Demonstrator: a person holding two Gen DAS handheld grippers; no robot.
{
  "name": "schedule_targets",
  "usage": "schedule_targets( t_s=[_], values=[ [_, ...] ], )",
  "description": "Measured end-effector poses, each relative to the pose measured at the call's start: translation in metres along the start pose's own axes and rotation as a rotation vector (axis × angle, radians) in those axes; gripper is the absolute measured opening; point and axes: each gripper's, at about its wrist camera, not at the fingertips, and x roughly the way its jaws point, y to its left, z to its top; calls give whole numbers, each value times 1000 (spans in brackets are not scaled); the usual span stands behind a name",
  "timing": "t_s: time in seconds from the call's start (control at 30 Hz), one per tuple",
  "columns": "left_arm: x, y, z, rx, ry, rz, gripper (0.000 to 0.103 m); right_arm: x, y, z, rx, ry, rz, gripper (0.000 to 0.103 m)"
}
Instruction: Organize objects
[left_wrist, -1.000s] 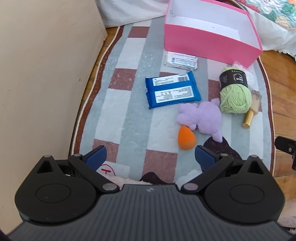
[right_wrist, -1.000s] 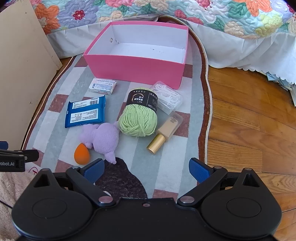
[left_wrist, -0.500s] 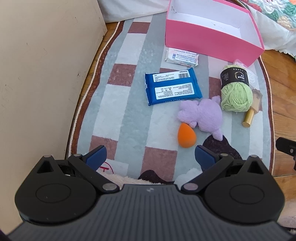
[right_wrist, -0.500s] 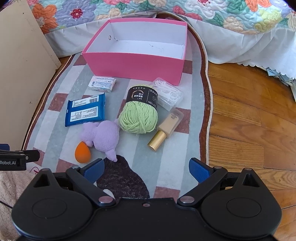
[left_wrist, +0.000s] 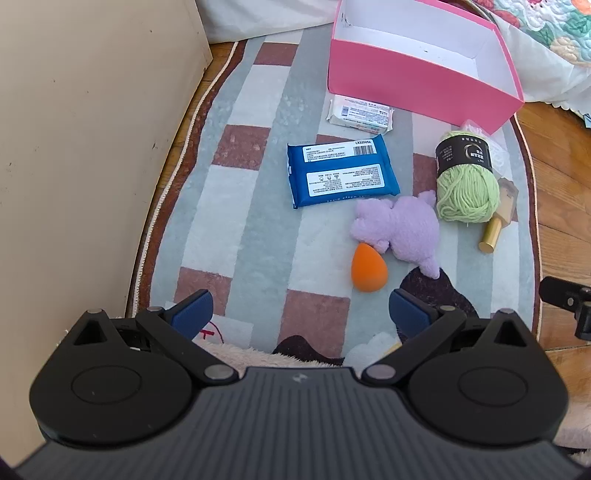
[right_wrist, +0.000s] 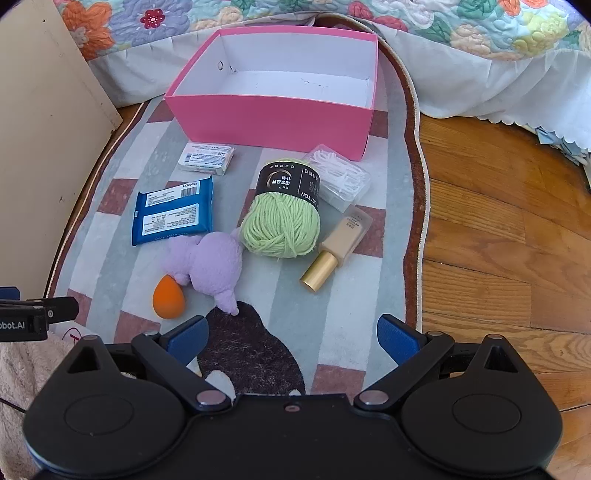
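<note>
Both grippers are hovering low over the near end of the rug (right_wrist: 402, 206), and neither is carrying anything. The left gripper (left_wrist: 299, 308) is standing with its jaws spread wide, and so is the right gripper (right_wrist: 291, 334).

The box (right_wrist: 273, 118) is sitting open and empty at the far end of the rug, and everything to be tidied is lying loose between it and the grippers. Nearest the left jaws is the sponge (left_wrist: 368, 266), lying just ahead of the gap and a little toward the right finger, its narrow tip pointing up and away toward the plush (left_wrist: 402, 225), which it is touching or nearly touching. From the right gripper the same sponge (right_wrist: 168, 297) is lying off to the left, outside its left finger, so the left gripper looks the better placed for it.

The right gripper seems better lined up on the bottle (right_wrist: 338, 247), which is lying ahead and slightly right, its long axis slanting with the gold cap toward the jaws. The yarn (right_wrist: 282, 218) is resting just beside it and against the plush (right_wrist: 210, 264). The wipes (right_wrist: 173, 216), the soap (right_wrist: 207, 158) and the swabs (right_wrist: 340, 177) are lying further on, nearer the box.
</note>
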Motion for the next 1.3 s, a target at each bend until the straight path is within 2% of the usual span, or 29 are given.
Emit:
schedule_targets(
  t_s=[1.13, 1.23, 1.3],
  values=[
    [-2, 0, -3, -4, 4, 7, 103, -2, 5, 3, -55, 7, 2, 100],
    [-4, 1, -3, -5, -8, 14, 103, -7, 7, 4, -88, -30, 31, 100],
    [-8, 3, 0, -10, -26, 19, 103, -16, 9, 5, -131, -96, 68, 100]
  ],
)
